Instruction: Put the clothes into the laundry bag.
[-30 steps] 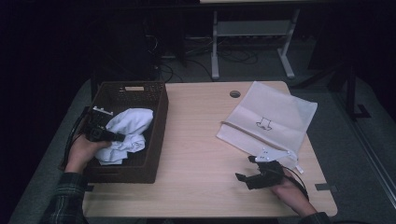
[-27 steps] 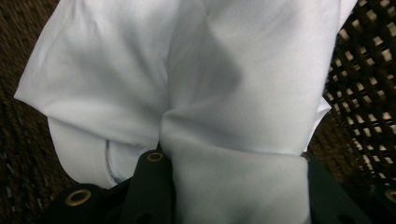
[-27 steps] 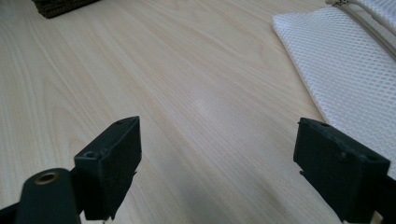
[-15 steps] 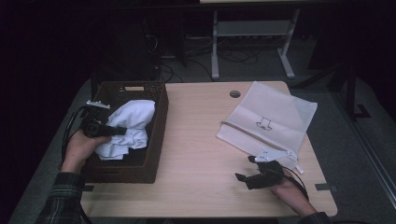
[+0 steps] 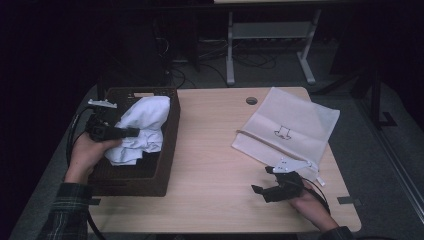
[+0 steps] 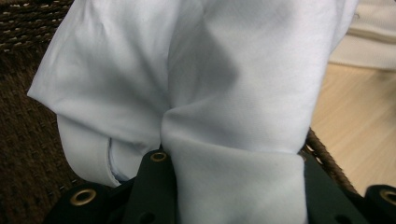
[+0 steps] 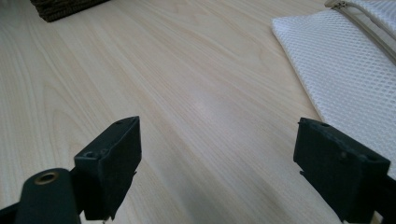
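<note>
A white cloth (image 5: pixel 140 127) bulges up out of the dark woven basket (image 5: pixel 167 145) at the table's left. My left gripper (image 5: pixel 131 132) is shut on the cloth (image 6: pixel 219 93), which is bunched between its jaws and lifted above the basket (image 6: pixel 28 135). A white mesh laundry bag (image 5: pixel 290 125) with a small printed mark lies flat at the right of the table. My right gripper (image 5: pixel 262 180) rests open near the table's front right, just in front of the bag's near corner, with nothing between its fingers (image 7: pixel 112 158). The mesh bag (image 7: pixel 345 79) lies to its right.
The light wooden table (image 5: pixel 215 150) has a round cable hole (image 5: pixel 251 100) near its far edge. Beyond the table stand a white metal frame (image 5: pixel 270 45) and cables on the dark floor. Bare tabletop lies between basket and bag.
My left gripper has risen and moved toward the far end of the basket, pulling the white cloth up with it. The right gripper has stayed in place.
</note>
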A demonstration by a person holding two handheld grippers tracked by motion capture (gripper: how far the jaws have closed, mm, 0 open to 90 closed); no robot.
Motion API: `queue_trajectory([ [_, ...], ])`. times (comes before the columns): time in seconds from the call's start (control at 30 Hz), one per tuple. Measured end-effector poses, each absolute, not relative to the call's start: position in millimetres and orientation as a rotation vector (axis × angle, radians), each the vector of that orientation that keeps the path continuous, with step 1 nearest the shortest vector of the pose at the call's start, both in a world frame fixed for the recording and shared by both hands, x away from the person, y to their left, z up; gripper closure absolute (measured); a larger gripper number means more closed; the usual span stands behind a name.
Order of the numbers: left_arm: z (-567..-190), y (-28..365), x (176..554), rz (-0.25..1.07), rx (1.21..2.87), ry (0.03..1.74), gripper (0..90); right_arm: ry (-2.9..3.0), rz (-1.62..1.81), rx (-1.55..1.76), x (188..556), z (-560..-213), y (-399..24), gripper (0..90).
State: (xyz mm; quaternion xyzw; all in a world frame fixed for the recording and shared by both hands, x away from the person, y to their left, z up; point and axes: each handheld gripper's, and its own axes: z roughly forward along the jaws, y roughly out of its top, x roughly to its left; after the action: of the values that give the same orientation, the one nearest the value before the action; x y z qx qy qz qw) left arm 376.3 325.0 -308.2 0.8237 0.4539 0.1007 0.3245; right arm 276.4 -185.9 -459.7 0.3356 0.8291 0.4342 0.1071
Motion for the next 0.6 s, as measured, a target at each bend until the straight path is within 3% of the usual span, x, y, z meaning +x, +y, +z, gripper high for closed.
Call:
queue_trajectory([
  [0.23, -271.3, 304.2, 370.1, 0.327, 2.183, 1.117, 68.7, 2.448, 1.284, 0.970, 279.8, -458.3, -182.0, 14.5],
  [0.6, -251.6, 259.5, 364.9, 0.276, 2.201, 0.979, 68.7, 2.448, 1.296, 0.958, 281.4, -456.8, -181.3, 14.5],
])
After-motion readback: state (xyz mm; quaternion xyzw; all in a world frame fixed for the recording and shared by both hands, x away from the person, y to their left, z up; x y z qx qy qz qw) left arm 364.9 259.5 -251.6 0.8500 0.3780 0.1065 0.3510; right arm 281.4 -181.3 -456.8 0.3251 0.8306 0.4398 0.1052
